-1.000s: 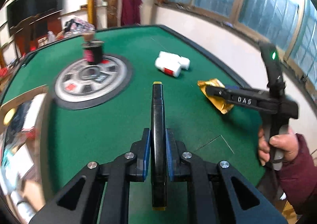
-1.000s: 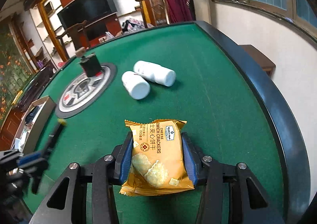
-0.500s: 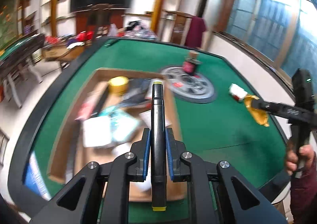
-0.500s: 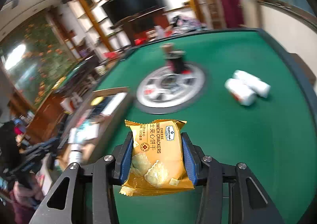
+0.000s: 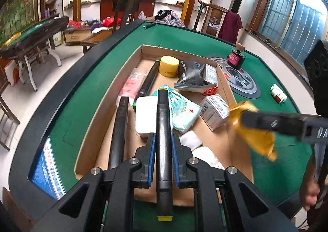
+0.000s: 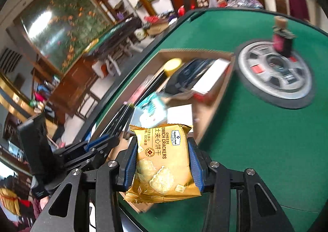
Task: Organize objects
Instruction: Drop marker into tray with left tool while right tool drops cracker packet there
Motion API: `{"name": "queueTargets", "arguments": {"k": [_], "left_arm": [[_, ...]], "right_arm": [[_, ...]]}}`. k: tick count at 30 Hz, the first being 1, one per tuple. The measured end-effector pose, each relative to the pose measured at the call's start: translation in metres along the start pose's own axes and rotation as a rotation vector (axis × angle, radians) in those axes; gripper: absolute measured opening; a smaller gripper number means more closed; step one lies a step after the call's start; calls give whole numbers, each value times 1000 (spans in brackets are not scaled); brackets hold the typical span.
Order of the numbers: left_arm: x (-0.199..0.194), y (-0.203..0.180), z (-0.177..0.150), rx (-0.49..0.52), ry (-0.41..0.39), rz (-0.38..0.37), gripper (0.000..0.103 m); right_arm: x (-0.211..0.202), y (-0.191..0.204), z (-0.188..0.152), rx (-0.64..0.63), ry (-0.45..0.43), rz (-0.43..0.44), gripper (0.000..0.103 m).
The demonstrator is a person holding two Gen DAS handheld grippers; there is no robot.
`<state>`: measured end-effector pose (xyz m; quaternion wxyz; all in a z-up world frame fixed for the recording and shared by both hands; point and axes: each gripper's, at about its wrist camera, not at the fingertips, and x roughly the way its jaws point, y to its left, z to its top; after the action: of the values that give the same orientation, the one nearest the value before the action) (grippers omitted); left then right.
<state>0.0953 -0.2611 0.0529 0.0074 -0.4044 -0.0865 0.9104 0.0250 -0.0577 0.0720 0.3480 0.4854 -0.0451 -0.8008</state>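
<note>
My left gripper [image 5: 163,146] is shut on a black marker [image 5: 163,121] with yellow ends, held above the open cardboard box [image 5: 222,80] on the green table [image 5: 86,96]. My right gripper [image 6: 163,158] is shut on a golden packet of cheese crackers [image 6: 164,162], over the box's near right edge [image 6: 217,96]. In the left wrist view the right gripper [image 5: 266,122] comes in from the right with the cracker packet [image 5: 256,141]. In the right wrist view the left gripper [image 6: 96,143] shows at the lower left.
The box holds a yellow jar [image 5: 169,66], two black tubes [image 5: 120,125], white cartons [image 5: 215,111], a tissue pack [image 5: 180,109] and a dark pouch [image 5: 190,76]. A round grey disc [image 5: 242,80] carries a dark bottle [image 5: 235,57]. White bottles [image 5: 278,93] lie beyond it.
Both grippers have swung left across the table, from the white bottles and disc to over the cardboard box. Each keeps its hold, the marker in the left and the crackers in the right.
</note>
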Motion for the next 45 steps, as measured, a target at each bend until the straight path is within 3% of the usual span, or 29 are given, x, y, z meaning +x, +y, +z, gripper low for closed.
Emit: {"name": "queueTargets", "arguments": {"k": [13,21,26,28,32,34,40,45], "left_arm": [[38,14,19,-47,49,32,14],[30,13,14,-46,31,3,15],[6,15,13,-40,-19,12,33],[-4,18,13,-42,-40,1,59],[-31,14,12,-19,-116,13,73],[-44,10,12,-4,-158,25,84],[-67,-4,13,29,-238,48,92],[-70,-13,12,18,-236,60,93]], "right_arm": [[48,18,8,-98,54,-161,51],[53,24,1,-112,94,-153,50],[55,27,-3,-115,106,-148,52],[53,25,-4,-108,96,-165,52],[39,27,-4,-98,55,-165,57],[26,31,-6,-109,13,-181,66],[-11,52,-15,-177,-145,-300,87],[-33,59,-20,-240,-229,-413,92]]}}
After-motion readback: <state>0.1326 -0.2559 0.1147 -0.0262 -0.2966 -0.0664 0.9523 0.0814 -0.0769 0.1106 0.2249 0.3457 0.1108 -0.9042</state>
